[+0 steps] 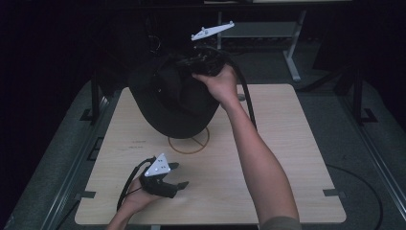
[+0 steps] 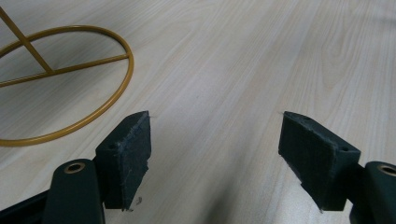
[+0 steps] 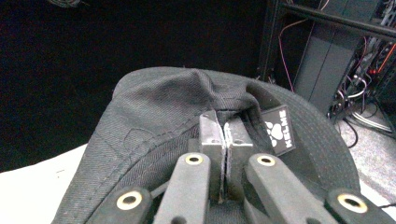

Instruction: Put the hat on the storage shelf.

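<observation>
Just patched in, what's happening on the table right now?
A person works with a gripper in each hand. The right gripper is shut on a black hat, pinching its fabric and holding it up over the far middle of the wooden table, above a gold wire stand. The left gripper hovers low over the near part of the table, its fingers spread open with nothing between them.
</observation>
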Tool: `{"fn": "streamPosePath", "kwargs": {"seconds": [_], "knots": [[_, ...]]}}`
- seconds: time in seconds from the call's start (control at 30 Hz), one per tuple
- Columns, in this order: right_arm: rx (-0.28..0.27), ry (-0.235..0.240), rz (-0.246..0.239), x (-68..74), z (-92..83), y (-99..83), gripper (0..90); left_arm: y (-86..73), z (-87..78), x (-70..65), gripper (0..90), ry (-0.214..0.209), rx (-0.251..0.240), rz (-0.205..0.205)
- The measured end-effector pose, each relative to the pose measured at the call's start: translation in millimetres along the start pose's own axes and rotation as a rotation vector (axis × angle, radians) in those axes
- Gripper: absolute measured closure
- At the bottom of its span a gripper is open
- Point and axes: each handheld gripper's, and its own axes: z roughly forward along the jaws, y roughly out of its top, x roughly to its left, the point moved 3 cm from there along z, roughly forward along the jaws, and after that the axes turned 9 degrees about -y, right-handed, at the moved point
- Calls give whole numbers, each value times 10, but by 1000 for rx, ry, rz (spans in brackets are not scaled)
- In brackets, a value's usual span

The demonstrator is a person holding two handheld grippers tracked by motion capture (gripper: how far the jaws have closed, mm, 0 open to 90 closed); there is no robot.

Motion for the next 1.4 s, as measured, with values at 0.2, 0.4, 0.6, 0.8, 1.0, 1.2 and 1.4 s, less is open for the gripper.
{"fn": "streamPosePath", "kwargs": {"seconds": [0.2, 0.4, 0.6, 0.8, 1.0, 1.2, 1.4], "knots": [[25, -6, 1, 20, 207, -27, 890, 1, 15, -11, 249, -4, 7, 7], [69, -29, -2, 56, 345, -29, 878, 5, 33, -33, 244, -11, 13, 12], [60, -20, 11, 59, 354, -43, 688, -4, 41, -45, 244, -14, 19, 16], [52, 3, 19, 30, 244, -90, 597, -9, 37, -60, 243, -14, 22, 21], [48, 6, 37, -44, 38, -168, 531, -6, 44, -68, 242, -16, 19, 17], [35, -7, 44, -146, -168, -254, 472, -5, 44, -69, 242, -17, 12, 11], [22, -20, 69, -248, -346, -404, 431, -10, 39, -60, 240, -15, 13, 11]]}}
